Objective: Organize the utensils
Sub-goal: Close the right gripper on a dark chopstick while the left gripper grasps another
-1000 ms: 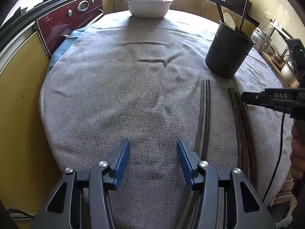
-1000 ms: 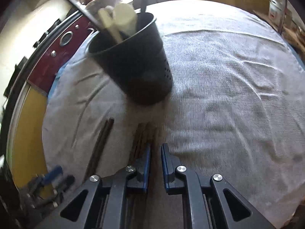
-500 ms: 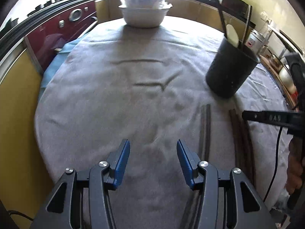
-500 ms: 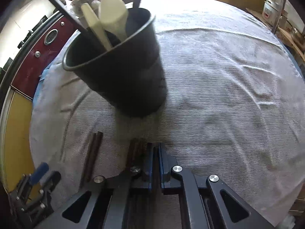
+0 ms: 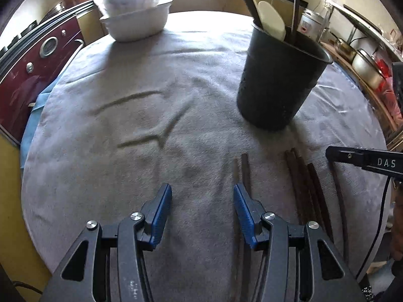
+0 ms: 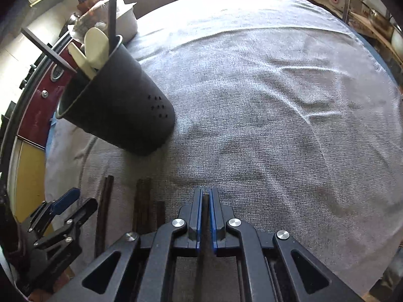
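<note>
A black perforated utensil holder (image 5: pixel 279 83) stands on the grey cloth with a pale spoon and dark sticks in it; it also shows in the right wrist view (image 6: pixel 118 105). Dark brown chopsticks lie on the cloth: a pair (image 5: pixel 243 173) by my left gripper and a bundle (image 5: pixel 306 188) to its right. My left gripper (image 5: pixel 202 209) is open and empty above the cloth. My right gripper (image 6: pixel 206 198) is shut on one dark chopstick (image 6: pixel 206 222), right of the loose bundle (image 6: pixel 143 201).
A white stacked dish (image 5: pixel 136 17) stands at the far side of the round table (image 5: pixel 126 88). A dark red appliance (image 5: pixel 32 70) is at the left. Shelves with pots (image 5: pixel 365 68) are at the right.
My right gripper has shut on one chopstick and moved right, away from the bundle. My left gripper has moved forward toward the holder, still open.
</note>
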Tool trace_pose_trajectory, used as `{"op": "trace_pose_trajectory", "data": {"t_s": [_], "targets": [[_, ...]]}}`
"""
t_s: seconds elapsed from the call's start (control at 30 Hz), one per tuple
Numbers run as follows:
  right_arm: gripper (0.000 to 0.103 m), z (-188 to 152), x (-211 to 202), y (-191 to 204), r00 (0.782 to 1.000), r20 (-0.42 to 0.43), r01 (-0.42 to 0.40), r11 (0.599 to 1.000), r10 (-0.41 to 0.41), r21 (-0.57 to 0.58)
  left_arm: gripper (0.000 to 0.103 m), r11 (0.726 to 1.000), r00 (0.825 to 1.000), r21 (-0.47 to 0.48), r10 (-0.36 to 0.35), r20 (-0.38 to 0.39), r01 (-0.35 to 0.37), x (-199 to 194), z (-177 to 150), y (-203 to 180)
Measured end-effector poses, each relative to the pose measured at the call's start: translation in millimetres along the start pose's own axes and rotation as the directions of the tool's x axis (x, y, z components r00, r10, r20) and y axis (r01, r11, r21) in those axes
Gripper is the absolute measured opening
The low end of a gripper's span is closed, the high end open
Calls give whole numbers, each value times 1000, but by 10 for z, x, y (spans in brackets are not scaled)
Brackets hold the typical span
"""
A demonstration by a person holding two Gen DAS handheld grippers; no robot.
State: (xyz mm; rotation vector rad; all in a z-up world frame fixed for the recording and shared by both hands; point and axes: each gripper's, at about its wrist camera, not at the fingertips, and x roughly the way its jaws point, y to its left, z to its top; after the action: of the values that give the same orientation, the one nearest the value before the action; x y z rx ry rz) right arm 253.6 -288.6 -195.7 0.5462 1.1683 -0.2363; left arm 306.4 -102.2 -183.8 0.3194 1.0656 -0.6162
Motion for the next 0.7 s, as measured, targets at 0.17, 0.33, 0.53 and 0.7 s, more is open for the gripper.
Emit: {"op": "trace_pose_trajectory", "data": {"t_s": [0.17, 0.33, 0.53, 0.7], "targets": [[8, -4, -2, -78, 999, -3, -44, 999, 44, 11, 53, 998, 999, 58, 26, -25, -24, 116, 106, -123], [8, -8, -37, -140, 996, -34, -76, 997, 77, 25, 54, 997, 999, 74, 20, -42, -17, 130, 150, -123], [9, -50, -39, -155, 996, -53, -70, 997, 71, 18, 43, 996, 998, 87, 9, -63, -4, 140, 201, -142], [17, -71, -67, -127, 994, -95, -54, 998, 56, 21, 12, 995, 998, 93, -13, -67, 19, 155, 257, -220]]}}
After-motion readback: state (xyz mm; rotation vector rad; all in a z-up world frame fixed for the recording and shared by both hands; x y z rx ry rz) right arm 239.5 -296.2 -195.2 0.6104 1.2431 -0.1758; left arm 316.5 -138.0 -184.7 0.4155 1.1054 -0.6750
